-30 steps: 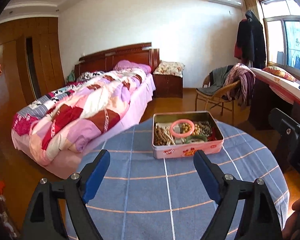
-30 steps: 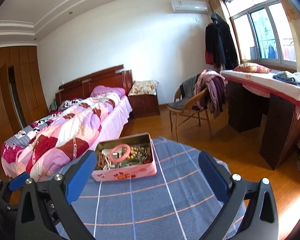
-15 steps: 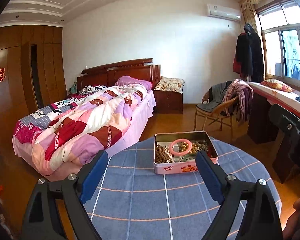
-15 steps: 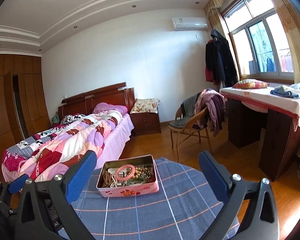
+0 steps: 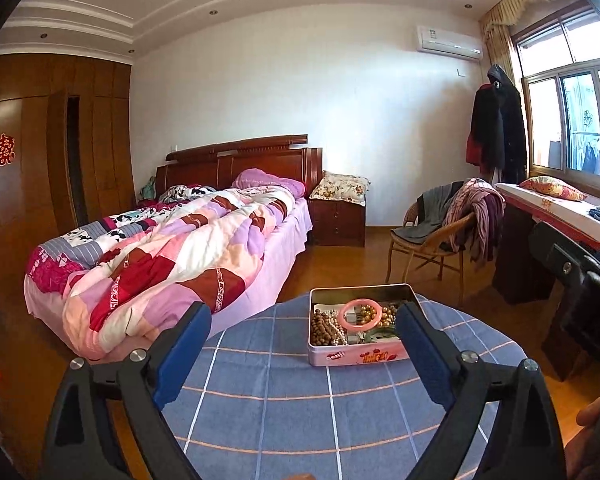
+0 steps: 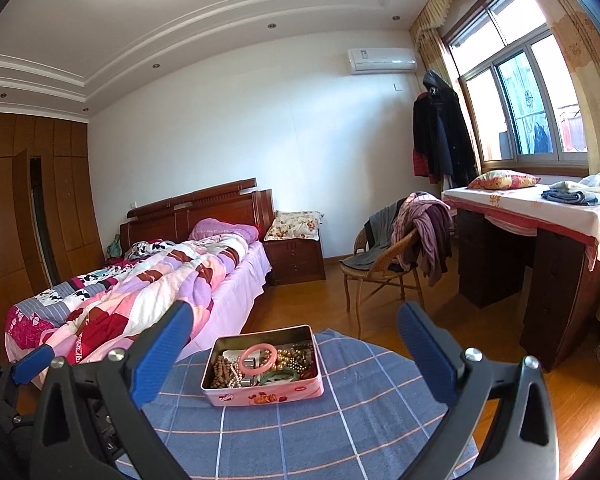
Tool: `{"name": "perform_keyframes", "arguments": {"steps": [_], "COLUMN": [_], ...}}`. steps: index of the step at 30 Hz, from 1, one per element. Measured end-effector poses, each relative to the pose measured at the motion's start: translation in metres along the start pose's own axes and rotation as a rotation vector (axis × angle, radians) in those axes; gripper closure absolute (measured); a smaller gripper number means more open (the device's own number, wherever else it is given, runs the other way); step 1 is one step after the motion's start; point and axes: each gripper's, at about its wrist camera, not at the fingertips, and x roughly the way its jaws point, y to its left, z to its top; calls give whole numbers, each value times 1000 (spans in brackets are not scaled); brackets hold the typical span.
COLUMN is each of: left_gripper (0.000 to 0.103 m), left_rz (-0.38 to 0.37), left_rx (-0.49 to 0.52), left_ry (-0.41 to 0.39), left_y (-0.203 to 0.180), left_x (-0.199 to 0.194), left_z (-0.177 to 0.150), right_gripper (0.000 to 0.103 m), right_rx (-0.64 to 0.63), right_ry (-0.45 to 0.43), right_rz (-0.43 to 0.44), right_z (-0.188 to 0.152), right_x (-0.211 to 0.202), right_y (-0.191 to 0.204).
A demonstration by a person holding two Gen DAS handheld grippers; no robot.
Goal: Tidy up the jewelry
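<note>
From the left wrist, the round table (image 5: 260, 420) wears a blue checked cloth, and near its far edge sits one rectangular tin (image 5: 356, 354), lid off, its pink side printed with small red and orange pictures. Inside lies a jumble of jewelry: one pink bangle (image 5: 360, 312) resting on top, a coil of brown wooden beads (image 5: 324, 330) at the left, a strand of white pearls beside it, gold beads (image 5: 384, 316) under and beside the bangle, and something green toward the front. The left gripper (image 5: 304, 334) hangs over the cloth on the near side of the tin, its two blue-padded jaws spread wide and just been opening further, nothing gripped between them. A black piece of the other tool and part of a hand (image 5: 592, 416) show at the right edge.

From the right wrist, the same single tin (image 6: 264, 394) sits on the cloth, bangle (image 6: 258, 358) uppermost, brown beads (image 6: 222, 372) left, gold beads right. The right gripper (image 6: 294, 328) also stands wide, empty, short of the tin. One bed (image 6: 140, 292), one wicker chair (image 6: 384, 272) draped with clothes and one desk (image 6: 540, 216) stand behind
</note>
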Motion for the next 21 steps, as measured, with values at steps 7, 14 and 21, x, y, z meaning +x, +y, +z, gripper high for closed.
{"name": "perform_keyframes", "arguments": {"steps": [7, 14, 21], "left_gripper": [9, 9, 9], "left_rz": [-3, -2, 1], "left_rx": [-1, -5, -5], "left_ry": [8, 16, 21], "left_y": [0, 2, 3], "left_x": [3, 6, 8], "left_z": [0, -2, -2], "right_gripper": [0, 0, 0], "right_rx": [-1, 6, 6], "right_ry": [14, 30, 35], "right_rz": [2, 4, 4], "right_z": [-1, -3, -2], "right_x": [3, 7, 8], "right_y": [-1, -3, -3]}}
